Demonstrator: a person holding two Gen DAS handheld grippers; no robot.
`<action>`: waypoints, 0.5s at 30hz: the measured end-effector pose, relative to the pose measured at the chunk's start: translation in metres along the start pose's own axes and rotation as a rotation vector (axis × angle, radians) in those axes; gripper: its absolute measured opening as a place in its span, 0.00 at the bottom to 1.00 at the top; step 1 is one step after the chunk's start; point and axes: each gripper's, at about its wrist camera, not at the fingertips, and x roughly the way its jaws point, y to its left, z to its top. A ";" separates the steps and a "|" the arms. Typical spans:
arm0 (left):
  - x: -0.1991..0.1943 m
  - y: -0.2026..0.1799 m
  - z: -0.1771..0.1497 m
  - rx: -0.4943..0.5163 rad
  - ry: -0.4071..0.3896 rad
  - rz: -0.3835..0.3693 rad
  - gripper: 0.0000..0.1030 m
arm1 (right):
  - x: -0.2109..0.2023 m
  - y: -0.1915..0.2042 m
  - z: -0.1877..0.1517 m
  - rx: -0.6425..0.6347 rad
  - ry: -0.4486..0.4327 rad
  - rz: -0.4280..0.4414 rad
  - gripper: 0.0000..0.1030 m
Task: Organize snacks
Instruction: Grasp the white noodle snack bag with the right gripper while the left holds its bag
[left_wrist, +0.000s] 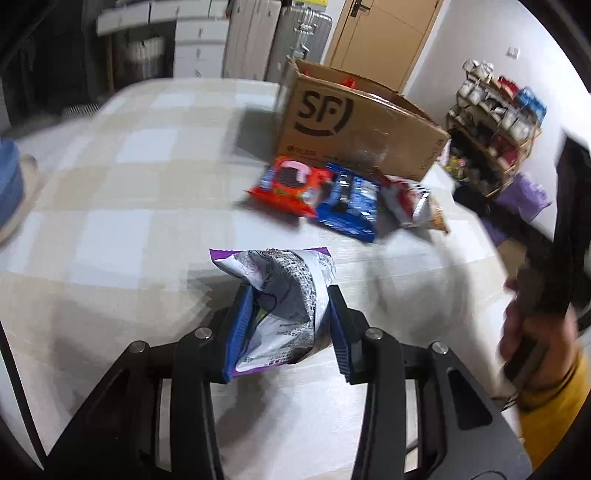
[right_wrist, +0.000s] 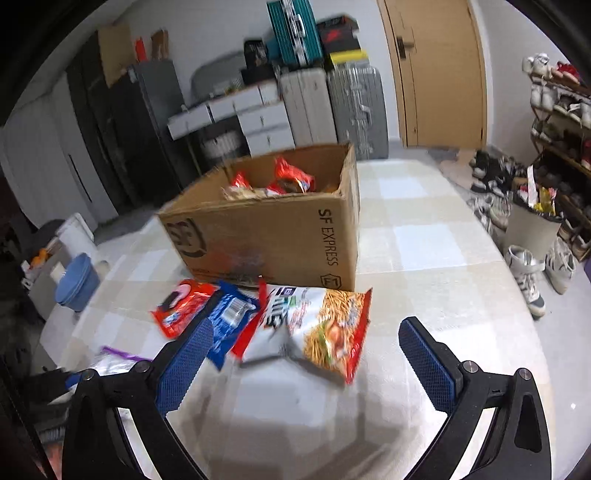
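Observation:
My left gripper (left_wrist: 290, 295) is shut on a purple and white snack bag (left_wrist: 284, 295) held above the checked table (left_wrist: 147, 192). An open SF cardboard box (left_wrist: 354, 125) stands beyond; in the right wrist view the box (right_wrist: 273, 236) holds several red snack packs (right_wrist: 291, 177). In front of it lie a red pack (right_wrist: 181, 306), a blue pack (right_wrist: 229, 317) and a white and red noodle-snack bag (right_wrist: 321, 328). My right gripper (right_wrist: 306, 339) is open and empty, just short of the noodle-snack bag. The purple bag's edge (right_wrist: 118, 354) shows at its left.
A blue bowl stack (right_wrist: 77, 284) stands at the table's left edge. Suitcases (right_wrist: 332, 107) and drawers stand behind the box. A shoe rack (right_wrist: 561, 125) and a bin (right_wrist: 532, 229) stand to the right of the table.

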 end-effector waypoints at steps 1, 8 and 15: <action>-0.002 0.000 -0.001 0.011 -0.008 0.015 0.36 | 0.008 0.002 0.005 -0.012 0.014 -0.026 0.99; -0.004 0.019 -0.007 -0.030 -0.005 -0.030 0.36 | 0.054 0.008 0.015 -0.004 0.110 -0.077 0.99; -0.001 0.022 -0.009 -0.047 -0.002 -0.062 0.36 | 0.074 0.007 0.005 0.037 0.168 -0.084 0.88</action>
